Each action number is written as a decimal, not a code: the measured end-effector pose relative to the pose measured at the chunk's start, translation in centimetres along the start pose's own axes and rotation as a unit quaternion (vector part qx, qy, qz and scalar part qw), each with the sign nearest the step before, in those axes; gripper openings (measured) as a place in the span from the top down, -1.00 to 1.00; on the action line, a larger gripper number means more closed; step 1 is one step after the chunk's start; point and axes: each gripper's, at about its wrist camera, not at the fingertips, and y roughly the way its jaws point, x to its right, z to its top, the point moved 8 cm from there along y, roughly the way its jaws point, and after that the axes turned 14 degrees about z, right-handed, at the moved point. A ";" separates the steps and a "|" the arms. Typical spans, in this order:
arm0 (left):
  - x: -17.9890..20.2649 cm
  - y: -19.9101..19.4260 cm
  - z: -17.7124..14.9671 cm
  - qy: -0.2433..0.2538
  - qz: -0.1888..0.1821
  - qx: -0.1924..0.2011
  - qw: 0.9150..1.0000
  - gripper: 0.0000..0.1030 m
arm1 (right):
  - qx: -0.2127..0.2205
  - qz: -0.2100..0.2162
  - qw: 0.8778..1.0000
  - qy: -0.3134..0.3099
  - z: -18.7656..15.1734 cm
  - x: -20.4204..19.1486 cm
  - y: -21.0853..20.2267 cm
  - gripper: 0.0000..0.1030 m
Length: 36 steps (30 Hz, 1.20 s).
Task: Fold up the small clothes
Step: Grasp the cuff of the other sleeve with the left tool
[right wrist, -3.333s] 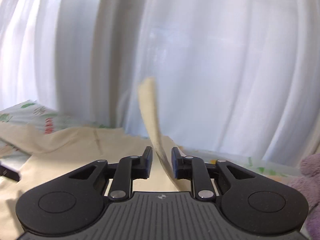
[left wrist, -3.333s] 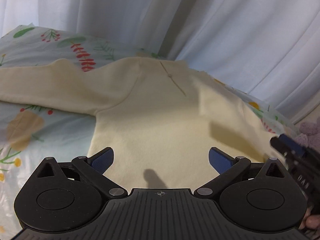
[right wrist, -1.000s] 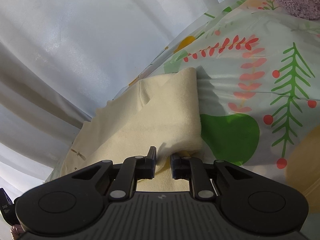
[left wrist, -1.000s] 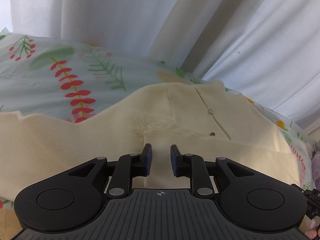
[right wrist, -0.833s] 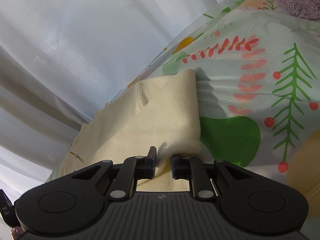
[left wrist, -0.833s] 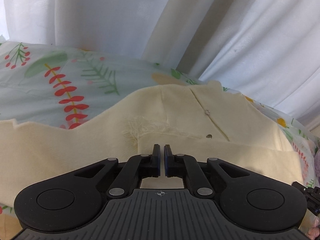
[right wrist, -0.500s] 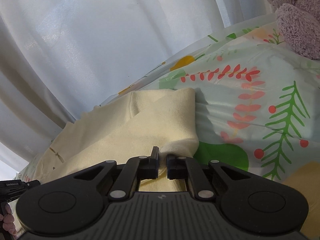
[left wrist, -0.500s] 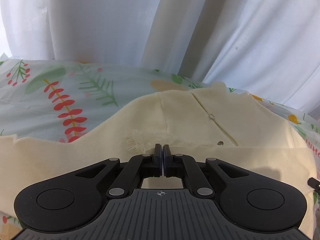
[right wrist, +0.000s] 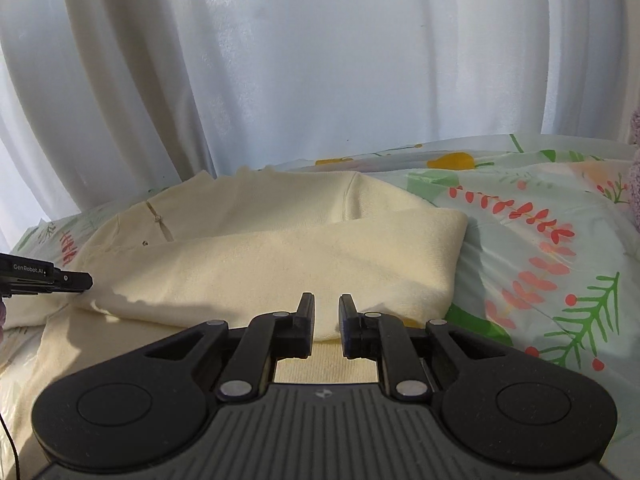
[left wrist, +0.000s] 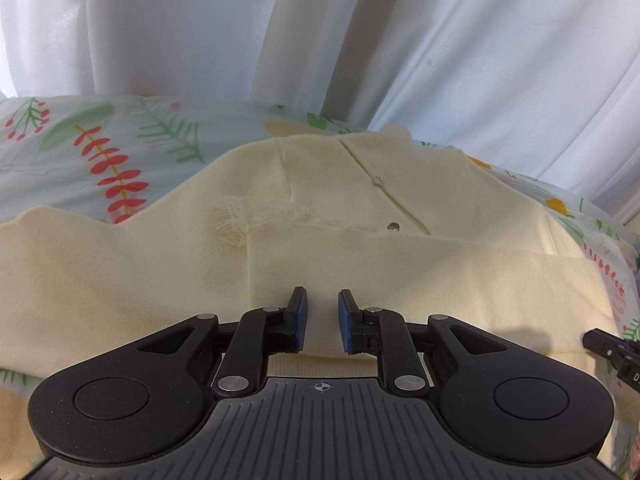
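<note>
A cream long-sleeved top lies on the floral bedsheet, its lower part folded up over the chest; it also shows in the right wrist view. My left gripper sits low over the folded layer's near edge, jaws slightly apart, holding nothing. My right gripper is at the fold's near edge on the right side, jaws slightly apart, empty. The left sleeve stretches out to the left. The left gripper's tip also shows in the right wrist view.
White curtains hang close behind the bed. A purple plush toy sits at the far right edge. The right gripper's tip shows at the left view's right edge.
Both grippers were shut on the fabric's edge half a second ago and have opened a little, letting the folded layer go. Both views have pulled back and levelled slightly.
</note>
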 end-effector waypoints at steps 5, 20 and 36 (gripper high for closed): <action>-0.1 0.5 0.6 -0.017 0.025 0.014 0.999 0.60 | -0.017 -0.069 0.995 -0.068 -0.2 0.3 1.6 0.79; -27.0 -6.1 -5.7 -0.402 0.142 0.011 0.905 -0.46 | 0.011 0.031 0.999 0.001 -3.1 -3.8 -6.6 0.72; -41.2 -6.1 -9.2 -0.608 0.089 0.077 0.785 0.45 | 0.024 0.033 0.999 -0.011 -2.4 -6.7 -8.3 0.64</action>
